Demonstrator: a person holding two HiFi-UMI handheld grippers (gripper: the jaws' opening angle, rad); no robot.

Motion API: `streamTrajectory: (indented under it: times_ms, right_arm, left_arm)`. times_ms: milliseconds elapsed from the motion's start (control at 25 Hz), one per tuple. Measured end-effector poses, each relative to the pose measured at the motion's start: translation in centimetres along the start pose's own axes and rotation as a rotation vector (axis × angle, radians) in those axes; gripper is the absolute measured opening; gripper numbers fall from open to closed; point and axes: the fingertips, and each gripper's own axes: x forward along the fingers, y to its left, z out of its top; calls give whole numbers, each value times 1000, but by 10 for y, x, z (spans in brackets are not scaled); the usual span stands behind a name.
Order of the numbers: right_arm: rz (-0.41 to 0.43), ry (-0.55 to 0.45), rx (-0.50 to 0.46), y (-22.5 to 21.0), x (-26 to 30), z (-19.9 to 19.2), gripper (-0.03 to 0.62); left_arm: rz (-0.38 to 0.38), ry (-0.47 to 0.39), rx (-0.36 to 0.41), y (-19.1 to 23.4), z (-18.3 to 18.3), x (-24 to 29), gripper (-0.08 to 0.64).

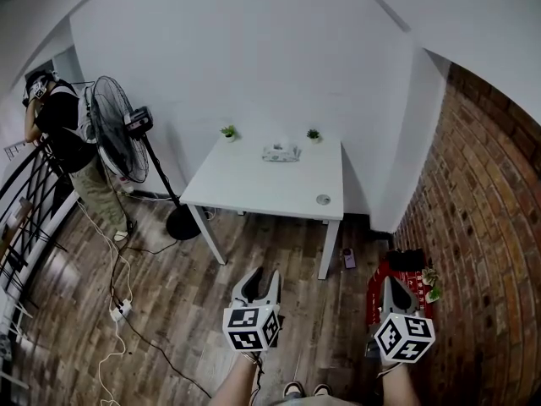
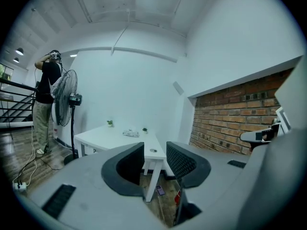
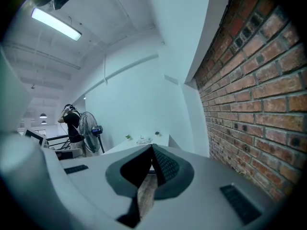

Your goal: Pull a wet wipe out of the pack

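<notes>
Wet-wipe pack (image 1: 281, 152) lies at the far side of the white bench (image 1: 254, 189) in the head view, between two small potted plants (image 1: 228, 131) and close to the far wall. We stand well back from it on the wooden floor (image 1: 177, 294). The left gripper (image 1: 265, 274) and the right gripper (image 1: 390, 284) are held low and near us, both pointing toward the bench and both well apart from the pack. A standing fan (image 1: 118, 138) and a person (image 1: 63, 129) are at the far left, and a brick wall (image 1: 482, 210) runs along the right.

In the left gripper view the jaws stand apart with nothing held between them; through the gap we see only a bench leg and the floor beyond. The pack (image 2: 130, 133) shows small on the bench top, past the jaw tips and left of the gap.

In the right gripper view the jaws meet at their tips and hold nothing. The pack (image 3: 144, 140) is a small pale shape on the bench, far off, just above the left jaw.

We judge the task as not begun. The pack lies untouched, and from this far we cannot tell whether its flap is open or a wipe sticks up. Everything is left to do: walk up to the bench, steady the pack with one gripper, close the other on a wipe and draw it out.
</notes>
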Motion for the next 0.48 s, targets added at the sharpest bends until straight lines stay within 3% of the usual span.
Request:
streamTrajectory:
  times_ms: [480]
  right_arm:
    - [-25, 19, 23, 15, 6, -17, 2]
  left_arm:
    - [3, 48, 44, 28, -9, 4, 144]
